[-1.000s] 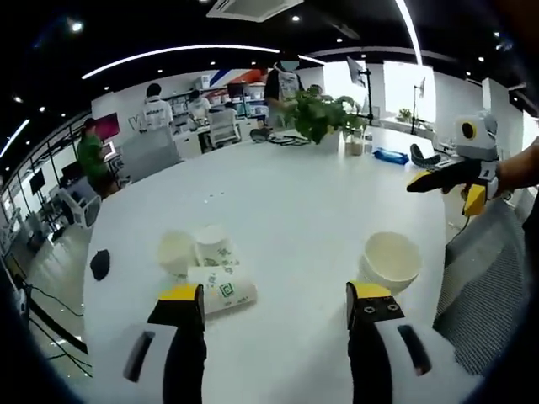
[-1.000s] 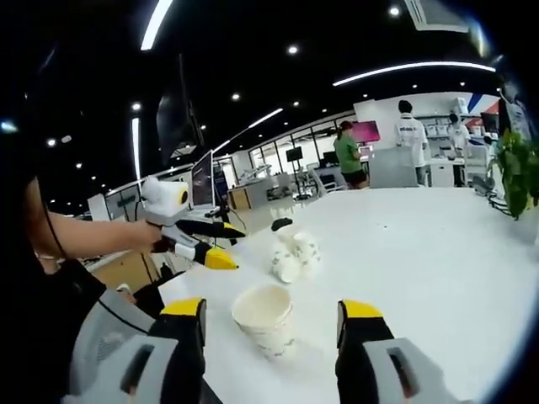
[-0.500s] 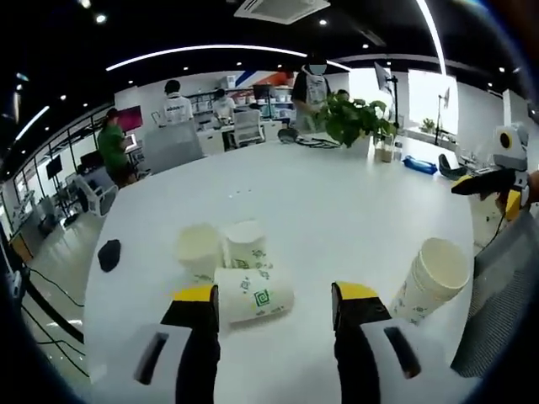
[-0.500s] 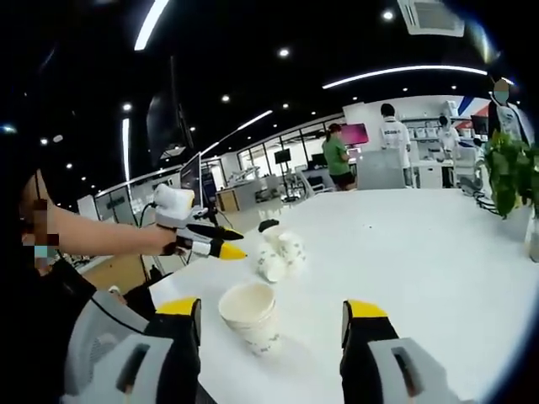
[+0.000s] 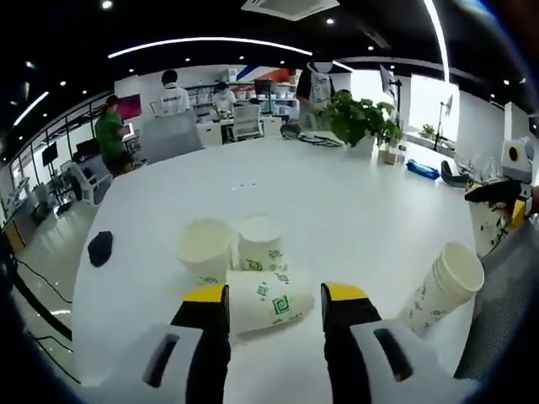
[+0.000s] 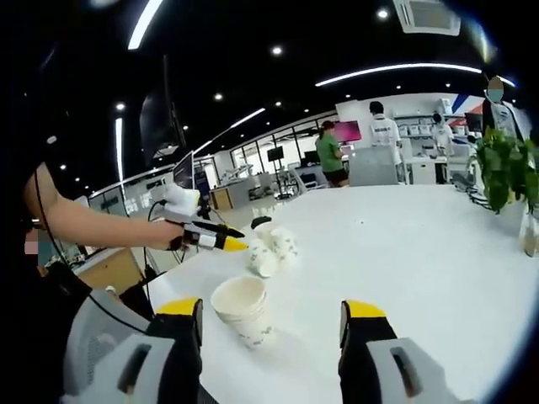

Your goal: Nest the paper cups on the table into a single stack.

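A white paper cup with green logos (image 5: 268,305) lies on its side on the white round table (image 5: 337,210). My left gripper (image 5: 274,296) is open, its yellow-tipped jaws flanking that cup closely. Just behind it stand two more cups: one mouth up (image 5: 205,249) and one bottom up (image 5: 259,244). A short stack of nested cups (image 5: 442,286) stands near the table's right edge. The same stack (image 6: 242,311) sits between the jaws of my open right gripper (image 6: 271,310), a little ahead of them. A person's arm holds the left gripper (image 6: 232,245) at the cup cluster (image 6: 269,248).
A small black object (image 5: 99,248) lies near the table's left edge. A potted plant (image 5: 358,122) and a blue item (image 5: 419,168) stand at the far side. A grey chair (image 5: 505,286) is beside the stack. Several people are at desks behind.
The left gripper has moved forward and down to the lying cup, and its jaws have narrowed around it. The right gripper has barely shifted; the stack stays put.
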The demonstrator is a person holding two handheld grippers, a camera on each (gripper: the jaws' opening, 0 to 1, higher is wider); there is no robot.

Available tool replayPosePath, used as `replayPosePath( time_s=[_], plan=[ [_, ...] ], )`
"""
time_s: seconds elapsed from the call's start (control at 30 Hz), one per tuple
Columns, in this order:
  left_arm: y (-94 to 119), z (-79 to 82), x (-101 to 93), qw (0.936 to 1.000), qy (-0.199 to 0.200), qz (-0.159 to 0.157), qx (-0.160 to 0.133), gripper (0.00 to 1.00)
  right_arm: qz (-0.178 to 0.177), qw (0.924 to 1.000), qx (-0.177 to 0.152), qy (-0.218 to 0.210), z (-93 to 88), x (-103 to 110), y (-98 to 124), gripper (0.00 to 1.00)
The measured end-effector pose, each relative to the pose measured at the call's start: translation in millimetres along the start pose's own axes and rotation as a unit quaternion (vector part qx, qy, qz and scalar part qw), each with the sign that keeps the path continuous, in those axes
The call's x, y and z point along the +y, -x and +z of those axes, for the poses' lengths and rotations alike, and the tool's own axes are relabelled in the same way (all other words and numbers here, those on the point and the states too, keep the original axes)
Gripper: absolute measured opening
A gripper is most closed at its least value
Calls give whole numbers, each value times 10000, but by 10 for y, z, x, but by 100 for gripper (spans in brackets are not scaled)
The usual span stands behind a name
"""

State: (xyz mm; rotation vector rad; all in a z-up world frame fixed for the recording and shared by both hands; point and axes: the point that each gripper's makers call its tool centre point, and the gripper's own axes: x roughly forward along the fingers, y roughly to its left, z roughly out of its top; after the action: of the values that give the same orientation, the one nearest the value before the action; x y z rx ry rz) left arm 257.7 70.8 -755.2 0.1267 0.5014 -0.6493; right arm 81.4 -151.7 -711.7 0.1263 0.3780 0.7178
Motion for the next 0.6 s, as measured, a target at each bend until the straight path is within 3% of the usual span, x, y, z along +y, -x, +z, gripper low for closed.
replayPosePath(
  time_s=[0.37,0.6],
  plan=[
    [-96,-119,312,9996,235,64,145,32,-24,9999,43,-108,-39,16,-11,64],
    [-163,-150,134,9978,344,-525,226,29,-1,9998,53,-193,-67,27,-26,63]
  ],
)
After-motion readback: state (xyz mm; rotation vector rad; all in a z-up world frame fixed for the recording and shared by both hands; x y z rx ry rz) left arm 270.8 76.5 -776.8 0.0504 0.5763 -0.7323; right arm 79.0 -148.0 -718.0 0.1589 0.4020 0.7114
